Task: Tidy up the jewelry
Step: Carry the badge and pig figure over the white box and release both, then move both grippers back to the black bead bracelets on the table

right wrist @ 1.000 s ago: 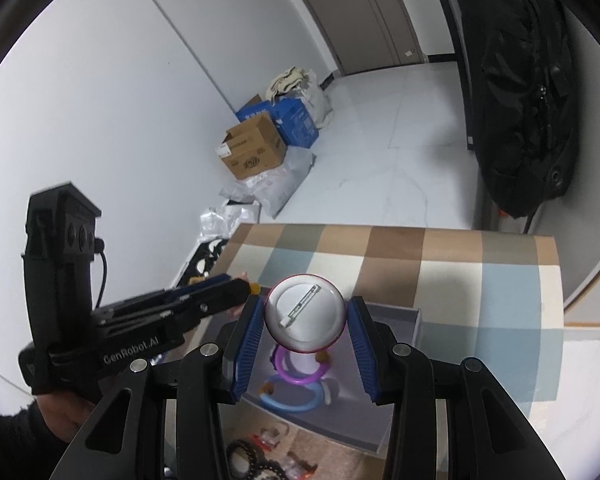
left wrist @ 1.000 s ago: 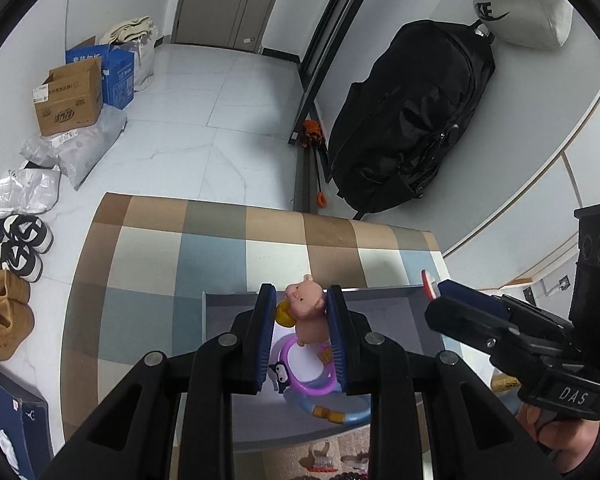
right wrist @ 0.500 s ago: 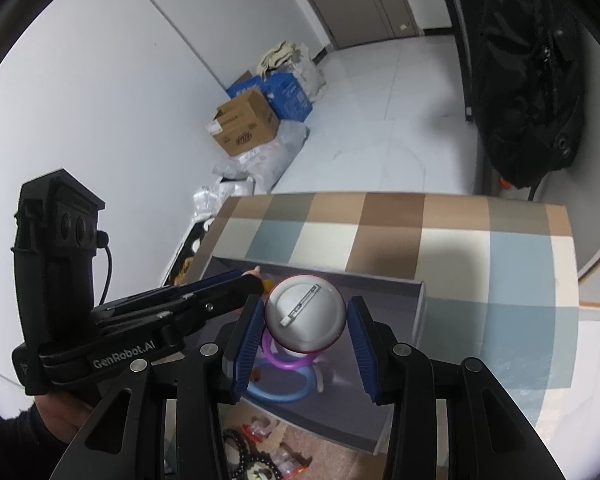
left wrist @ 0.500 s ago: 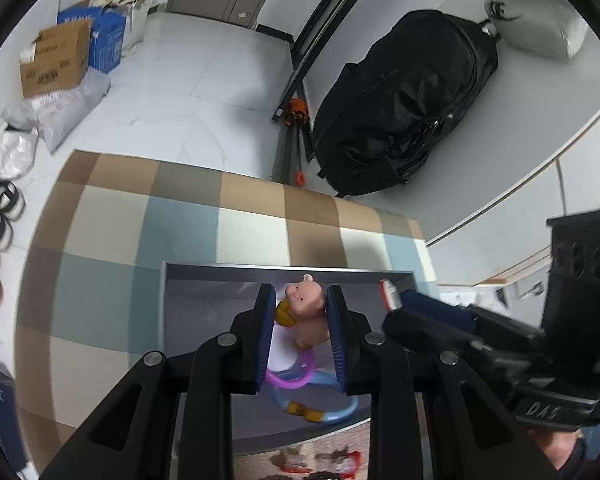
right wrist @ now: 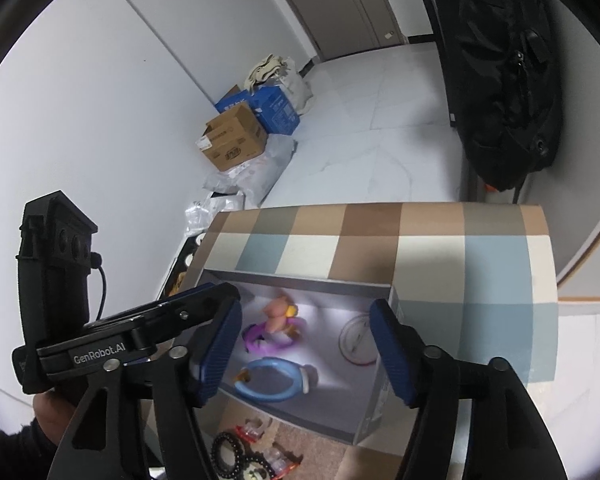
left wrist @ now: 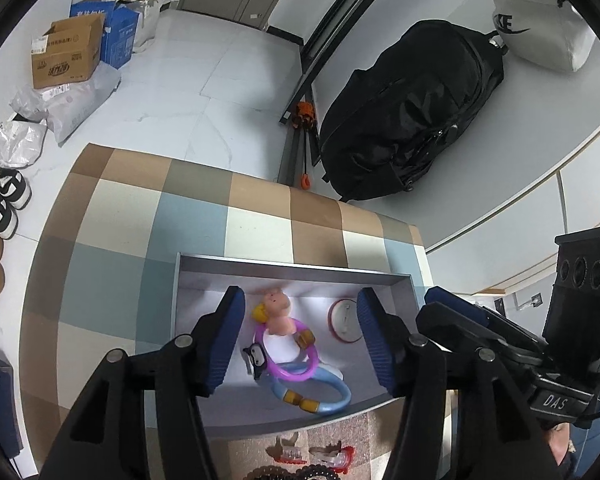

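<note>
A grey open box sits on a checkered table. Inside lie a pink pig charm, a purple ring, a blue ring and a round white badge with a red rim. My left gripper is open and empty above the box. My right gripper is open and empty above the box, over the badge side. Each gripper shows in the other's view: the right, the left.
Black bead bracelets and red hair clips lie on a brown mat in front of the box. A black backpack leans on the wall past the table. Cardboard boxes and shoes are on the floor at left.
Both grippers have opened. The left let go of the pig charm, the right let go of the round badge; both items now lie in the box.
</note>
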Motion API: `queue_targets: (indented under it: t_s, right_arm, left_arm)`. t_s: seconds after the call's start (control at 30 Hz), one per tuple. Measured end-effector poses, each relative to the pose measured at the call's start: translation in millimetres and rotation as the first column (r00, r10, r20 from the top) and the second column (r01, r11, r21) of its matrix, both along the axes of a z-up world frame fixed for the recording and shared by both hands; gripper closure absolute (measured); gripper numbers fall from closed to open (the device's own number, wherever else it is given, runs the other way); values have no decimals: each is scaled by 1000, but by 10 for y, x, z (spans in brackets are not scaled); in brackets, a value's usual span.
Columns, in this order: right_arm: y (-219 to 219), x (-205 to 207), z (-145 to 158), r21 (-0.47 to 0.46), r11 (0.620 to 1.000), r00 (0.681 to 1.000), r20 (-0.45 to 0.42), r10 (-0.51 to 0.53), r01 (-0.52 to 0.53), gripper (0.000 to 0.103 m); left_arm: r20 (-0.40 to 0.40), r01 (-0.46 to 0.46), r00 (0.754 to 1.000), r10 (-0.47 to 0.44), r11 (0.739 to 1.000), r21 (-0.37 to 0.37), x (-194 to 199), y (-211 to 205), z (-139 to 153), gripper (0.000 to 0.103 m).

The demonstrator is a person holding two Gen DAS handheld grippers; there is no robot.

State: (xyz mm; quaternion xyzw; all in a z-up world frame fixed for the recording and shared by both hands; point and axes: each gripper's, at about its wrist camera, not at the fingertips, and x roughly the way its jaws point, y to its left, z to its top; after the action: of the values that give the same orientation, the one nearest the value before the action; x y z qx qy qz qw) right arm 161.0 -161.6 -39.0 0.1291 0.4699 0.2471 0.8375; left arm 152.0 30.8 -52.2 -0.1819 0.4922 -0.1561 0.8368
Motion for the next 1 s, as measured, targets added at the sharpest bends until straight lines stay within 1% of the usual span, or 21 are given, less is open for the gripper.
queue_targets:
  t_s: [0.03,0.13,0.2,0.3,0.4,0.43,0.5,0.53,0.57,0.67,0.73,0.8,0.9,1.0]
  right_arm:
    - [4,-10,1,-4,1000,1000,2,-1,1,32]
    - [7,-62,27,-17,1000,1000,24,-1,2,21]
    - [2,-101,55,-22,1000,999,45,-5,6,20]
    - [-13,-158,86,-26,1000,998,69,-13,15,16]
    - [-29,-217,107,-5,1000,996,85,-25,26,10]
    - [-33,-234,120,-3,1000,996,91,-23,24,9]
    - [-28,-301,161,-12,1000,993,115,-23,25,6]
    - [-30,-322,176,-12,1000,992,125,-27,29,1]
    - [-36,-350,193,-11,999,990,136,-34,36,0]
    - [-49,-438,230,7,999,987,153,-49,48,0]
    - [-31,-494,245,9,999,986,161,-51,50,0]
    - [0,-571,271,10,999,983,179,-45,44,0]
    - [60,-683,314,-3,1000,976,214,-25,26,0]
    - [78,-789,325,-19,1000,972,233,-16,21,0]
  left_arm:
    - [3,0,1000,0,1000,8,-10,-6,7,50]
    - [19,7,1000,-7,999,31,-45,-34,42,50]
    - [36,4,999,-5,999,37,-79,-26,72,50]
    - [76,-12,997,10,1000,27,-157,5,156,50]
    - [101,-20,995,16,999,38,-238,36,235,49]
    - [106,-25,994,20,999,41,-247,42,242,48]
    - [119,-42,992,36,998,49,-301,68,260,36]
    - [125,-51,991,44,997,53,-311,70,263,35]
    - [135,-57,990,48,996,64,-343,79,269,35]
    - [157,-66,987,48,992,111,-424,73,273,35]
    - [169,-79,984,61,992,99,-486,117,271,34]
    - [171,-90,982,76,993,71,-530,158,265,20]
    - [197,-121,974,108,991,53,-634,226,291,20]
    - [226,-130,968,108,988,83,-735,231,318,19]
